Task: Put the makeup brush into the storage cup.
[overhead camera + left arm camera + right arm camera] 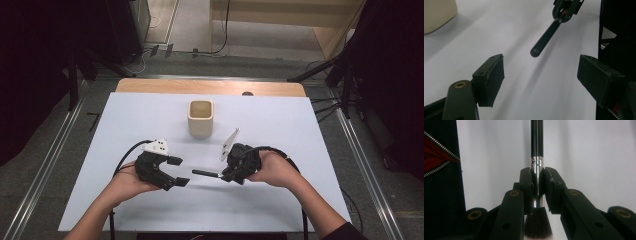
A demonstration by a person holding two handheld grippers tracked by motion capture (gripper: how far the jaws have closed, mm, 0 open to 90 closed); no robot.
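One makeup brush [206,173], one cream square cup [200,118], two grippers, one white table [280,210]. No brand, label or readable writing anywhere on brush, cup or grippers.

Right gripper [538,187] clamped on the brush's silver ferrule [537,167], pads pressing it from both sides; dark bristle tuft [537,225] hanging behind the jaws toward the camera, slim black handle [537,137] running straight out ahead. In the high view, held in the right hand [272,169] near the middle of the table, somewhat toward its near edge, handle lying level and aimed toward the left gripper [180,171].

Left gripper with jaws standing wide apart, nothing between the pads; held in the left hand [125,182], left of centre and toward the near edge. Seen along those jaws, the rounded handle end [536,52] hanging above the white surface, just short of the gap and apart from both pads.

Cup upright, open mouth up, on the middle of the table toward the far edge, well apart from both grippers; one corner [437,13] visible at the top left of the left gripper view.
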